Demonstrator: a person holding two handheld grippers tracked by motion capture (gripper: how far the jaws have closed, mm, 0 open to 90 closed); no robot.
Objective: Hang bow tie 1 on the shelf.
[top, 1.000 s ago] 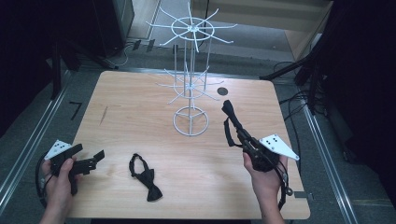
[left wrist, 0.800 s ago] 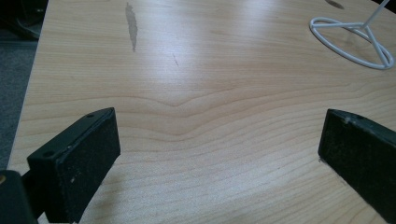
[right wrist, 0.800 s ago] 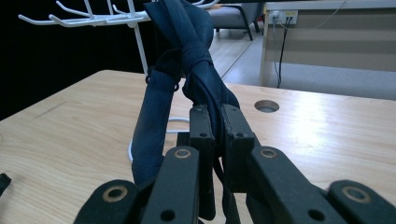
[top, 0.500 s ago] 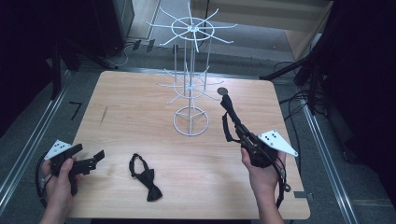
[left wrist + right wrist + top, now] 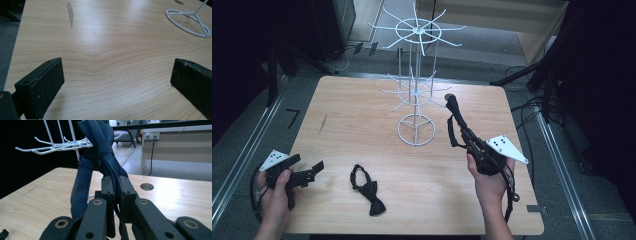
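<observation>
My right gripper (image 5: 462, 129) is shut on a dark navy bow tie (image 5: 455, 114), holding it up above the table just right of the white wire rack (image 5: 416, 95). In the right gripper view the bow tie (image 5: 100, 150) rises from between the shut jaws of the right gripper (image 5: 113, 181), and the rack's hooks (image 5: 57, 145) show behind it to the left. A second, black bow tie (image 5: 368, 190) lies flat on the table near the front. At the table's front left corner my left gripper (image 5: 314, 167) stands open, and the left gripper (image 5: 117, 72) has bare wood between its pads.
The wooden table (image 5: 362, 125) has a round hole (image 5: 147, 186) near its far right edge. The rack's ring base (image 5: 186, 21) stands at the table's middle. Dark floor, cables and stands surround the table.
My right gripper has risen a little with the navy bow tie, whose top end now reaches farther up beside the rack. The left gripper and the black bow tie have kept still.
</observation>
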